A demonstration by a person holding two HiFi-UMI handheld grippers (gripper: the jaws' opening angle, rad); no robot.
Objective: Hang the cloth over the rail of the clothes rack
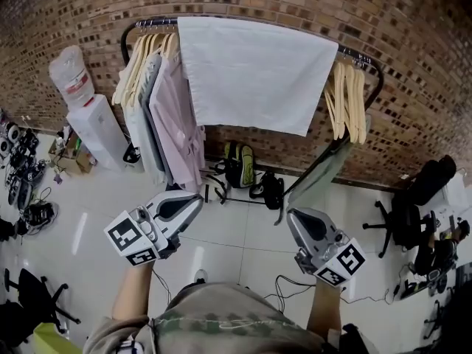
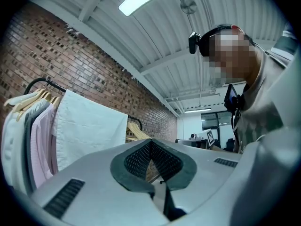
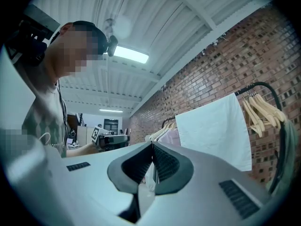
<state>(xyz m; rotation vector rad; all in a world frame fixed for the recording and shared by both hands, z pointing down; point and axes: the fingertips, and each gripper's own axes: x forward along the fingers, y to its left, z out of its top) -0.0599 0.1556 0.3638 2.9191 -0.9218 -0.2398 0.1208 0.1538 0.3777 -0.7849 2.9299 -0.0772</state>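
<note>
L gripper (image 1: 193, 200) & R gripper (image 1: 293, 218) both had jaws clenched tight, nothing between them. The white cloth (image 1: 254, 72) hung draped over the clothes rack rail (image 1: 359, 56), well ahead of both jaw tips & untouched. It sat btwn hung shirts (image 1: 166, 109) & bare wooden hangers (image 1: 346, 98).

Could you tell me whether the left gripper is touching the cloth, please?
Apart. The head view shows the left gripper, shut and empty, well short of the cloth draped over the rail, with floor visible between them.
</note>
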